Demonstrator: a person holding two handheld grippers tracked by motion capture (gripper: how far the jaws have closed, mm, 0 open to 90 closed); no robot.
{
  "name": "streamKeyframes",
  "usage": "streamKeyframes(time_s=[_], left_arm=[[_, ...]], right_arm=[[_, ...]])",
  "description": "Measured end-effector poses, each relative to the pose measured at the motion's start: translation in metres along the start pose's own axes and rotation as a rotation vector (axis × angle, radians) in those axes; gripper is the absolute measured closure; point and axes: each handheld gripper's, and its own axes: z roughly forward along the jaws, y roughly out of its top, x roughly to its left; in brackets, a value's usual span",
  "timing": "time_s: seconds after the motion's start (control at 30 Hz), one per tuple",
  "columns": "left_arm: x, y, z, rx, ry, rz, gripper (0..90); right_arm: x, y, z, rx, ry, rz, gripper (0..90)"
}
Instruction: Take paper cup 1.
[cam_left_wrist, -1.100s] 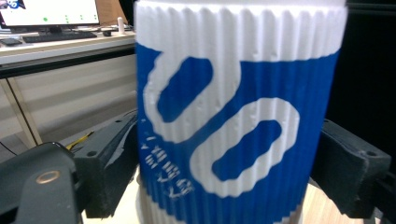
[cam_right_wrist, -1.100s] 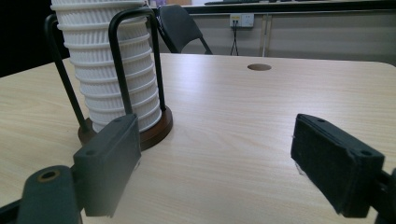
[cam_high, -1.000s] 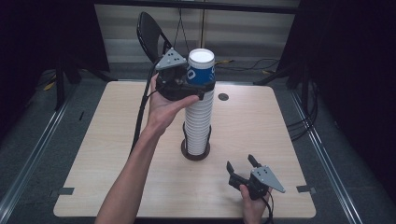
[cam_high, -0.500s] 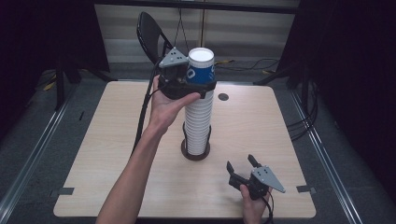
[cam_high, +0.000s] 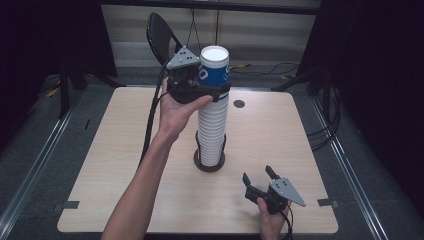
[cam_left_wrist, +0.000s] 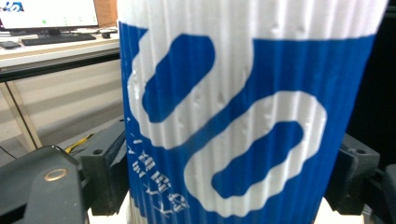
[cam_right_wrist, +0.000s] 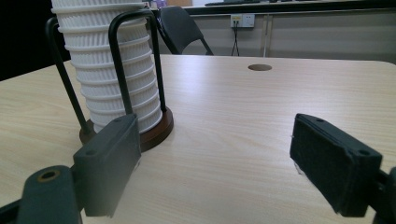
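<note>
- The left gripper (cam_high: 212, 92) has just been closing; its 2 black jaws now sit on opposite sides of the top paper cup (cam_high: 213, 67), pinching its ribbed wall, as the left gripper view shows with a pad at each flank of the cup (cam_left_wrist: 243, 112).
- That cup is the uppermost of a tall stack of white ribbed cups (cam_high: 212, 132) standing in a wire-framed cup holder (cam_high: 209, 164) with a round brown base near the middle of the desk (cam_high: 100, 165).
- Handling, as a judgement: a corrugated paper cup is very light and fairly grippy thanks to its ridges, but thin-walled and easy to crush, so a gentle squeeze should do.
- The hold is low on the blue-printed band, probably just above the rim of the cup beneath; the exact seam is hard to tell from above. Gripping there, where the wall is backed by the nested cup, resists denting, yet it may drag the second cup up too.
- A straight upward lift would likely separate it best; the nested cups could stick by friction.
- The right gripper (cam_high: 260, 182) rests low near the front edge of the desk, jaws spread wide with nothing between them, the holder (cam_right_wrist: 123, 93) ahead of it.
</note>
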Motion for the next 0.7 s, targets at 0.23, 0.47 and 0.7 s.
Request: streamKeyframes(time_s=[0.23,0.47,0.7], left_arm=[[-0.004,0.004,-0.005,-0.039,0.003,0.031,18.8],[-0.004,0.009,-0.007,-0.07,0.029,0.031,19.2],[-0.005,0.014,-0.013,-0.122,0.027,0.045,19.7]], right_arm=[[0.0,0.0,0.0,0.002,0.004,0.003,15.7],[-0.001,0.0,0.0,0.0,0.003,0.003,15.7],[0.0,0.0,0.0,-0.001,0.001,0.002,15.7]])
